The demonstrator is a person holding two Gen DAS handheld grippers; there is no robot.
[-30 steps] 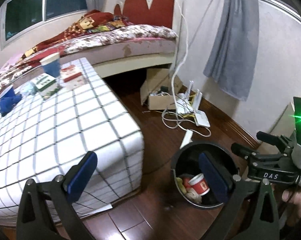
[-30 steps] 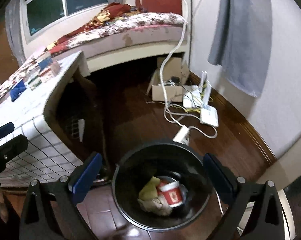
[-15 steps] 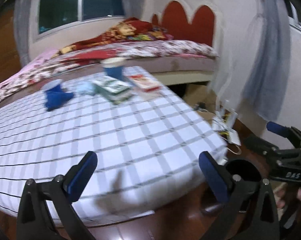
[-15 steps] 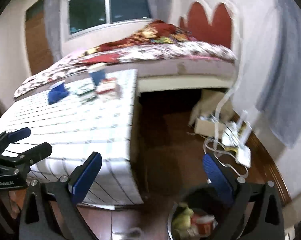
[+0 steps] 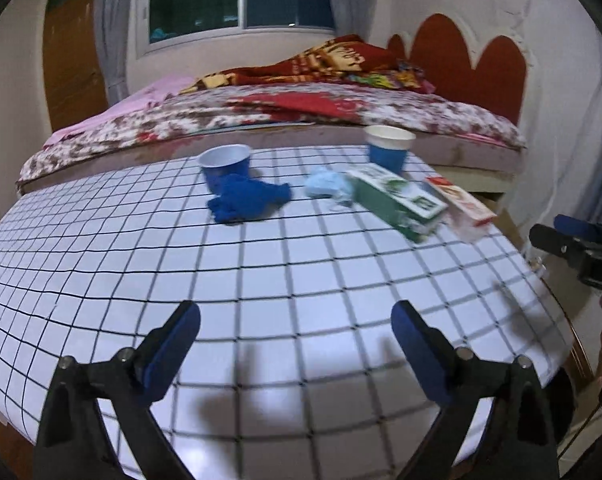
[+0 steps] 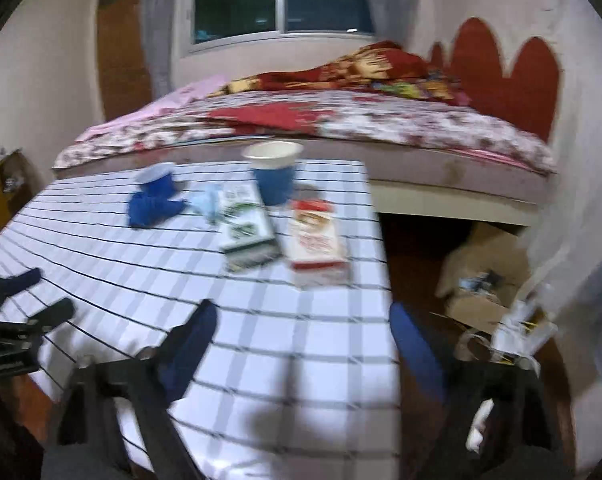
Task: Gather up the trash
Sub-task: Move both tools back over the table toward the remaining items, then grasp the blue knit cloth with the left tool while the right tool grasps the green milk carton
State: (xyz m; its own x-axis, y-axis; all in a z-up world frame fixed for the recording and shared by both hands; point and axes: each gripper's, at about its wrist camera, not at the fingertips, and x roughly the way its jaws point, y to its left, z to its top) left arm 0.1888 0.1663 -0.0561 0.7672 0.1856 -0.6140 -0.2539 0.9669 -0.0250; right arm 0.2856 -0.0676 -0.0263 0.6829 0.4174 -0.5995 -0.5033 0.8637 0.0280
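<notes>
On the checked tablecloth (image 5: 261, 280) lie a crumpled dark blue glove (image 5: 249, 198), a pale blue wad (image 5: 327, 184), a green-and-white carton (image 5: 397, 204) and a red-and-white carton (image 5: 461, 204). Two blue paper cups stand behind them, one on the left (image 5: 225, 166) and one on the right (image 5: 389, 148). My left gripper (image 5: 295, 344) hovers over the near part of the table; its jaws are closing with nothing between them. My right gripper (image 6: 301, 340) is over the table's right side, short of the red carton (image 6: 315, 240); its jaws are closing too, on nothing.
A bed (image 5: 301, 112) with a floral cover runs behind the table. On the floor to the right sit a cardboard box (image 6: 485, 280) and a router with tangled cables (image 6: 517, 332). The table's right edge (image 6: 381, 264) drops to dark wooden floor.
Both views have swung away from the black bin on the floor to the tabletop. The bin has left both views. Both pairs of jaws stand narrower than before.
</notes>
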